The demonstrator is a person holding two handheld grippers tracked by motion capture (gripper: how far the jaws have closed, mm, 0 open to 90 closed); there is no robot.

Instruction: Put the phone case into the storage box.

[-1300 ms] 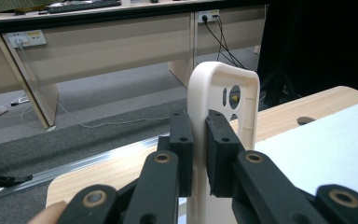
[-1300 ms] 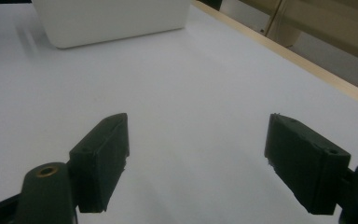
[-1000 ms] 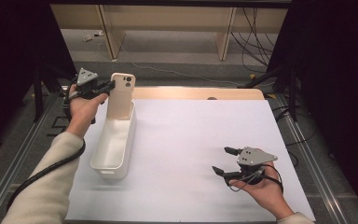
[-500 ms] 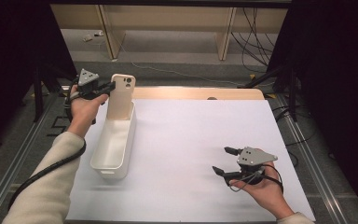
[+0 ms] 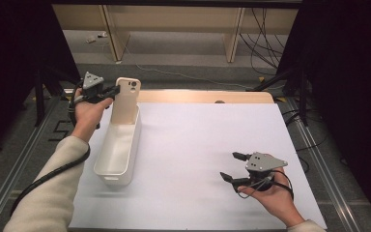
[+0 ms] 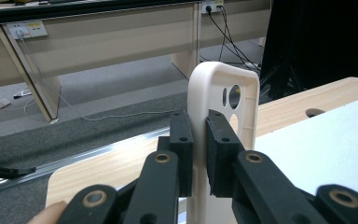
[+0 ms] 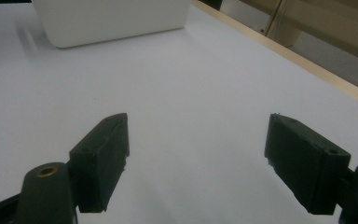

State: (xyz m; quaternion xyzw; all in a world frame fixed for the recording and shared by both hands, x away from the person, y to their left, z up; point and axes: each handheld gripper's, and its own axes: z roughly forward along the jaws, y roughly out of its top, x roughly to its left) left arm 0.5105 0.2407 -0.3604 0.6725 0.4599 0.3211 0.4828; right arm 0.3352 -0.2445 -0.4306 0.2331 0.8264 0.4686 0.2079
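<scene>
A cream phone case (image 5: 126,99) stands upright at the far end of a long white bin (image 5: 118,147), camera cutout at the top. My left gripper (image 5: 113,90) is shut on the case's left edge. In the left gripper view the two black pads (image 6: 182,144) pinch the case's (image 6: 223,93) side wall between them. My right gripper (image 5: 231,167) rests low over the white table sheet (image 5: 198,145) at the front right, jaws wide open with nothing between them. The right gripper view looks between its open jaws (image 7: 196,154) across the bare sheet toward the bin (image 7: 112,21).
The white sheet covers a wooden tabletop (image 5: 203,96), whose far edge has a small round hole (image 5: 219,102). Metal rails (image 5: 26,154) run along both sides. Beyond the table stand wooden desk legs and loose cables (image 5: 265,43) on the grey floor.
</scene>
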